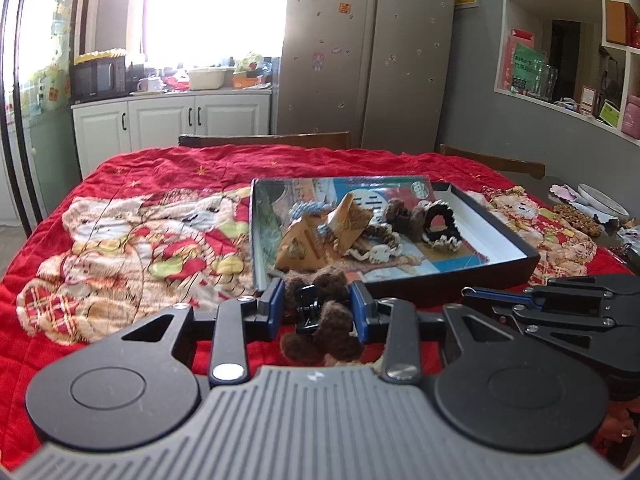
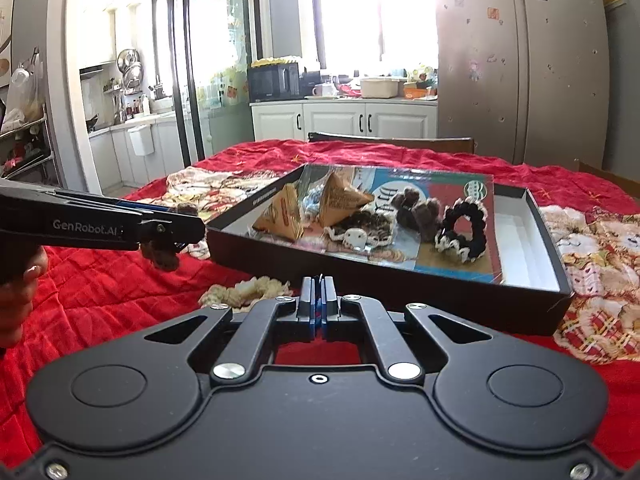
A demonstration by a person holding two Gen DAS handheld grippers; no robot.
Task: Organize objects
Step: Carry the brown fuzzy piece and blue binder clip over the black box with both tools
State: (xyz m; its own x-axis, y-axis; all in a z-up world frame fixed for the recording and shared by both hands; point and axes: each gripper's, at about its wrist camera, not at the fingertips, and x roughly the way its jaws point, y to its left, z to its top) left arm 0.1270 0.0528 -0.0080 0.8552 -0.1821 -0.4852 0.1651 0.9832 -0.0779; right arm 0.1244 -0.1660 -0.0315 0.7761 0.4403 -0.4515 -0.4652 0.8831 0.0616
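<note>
The left gripper [image 1: 318,310] holds a brown fuzzy hair clip [image 1: 320,320], its fingers [image 1: 273,304] closed partway on it, just short of the black box [image 1: 452,280] that lies straight ahead on the red-covered bench [image 1: 160,184]. The right gripper [image 2: 319,300] hovers low beside it, fingers pressed together and empty, near a beige scrunchie [image 2: 244,290].

I see a kitchen w/ white cabinets [image 1: 168,120], steel fridge [image 1: 368,52], bright window [image 1: 216,4], grey walls.
</note>
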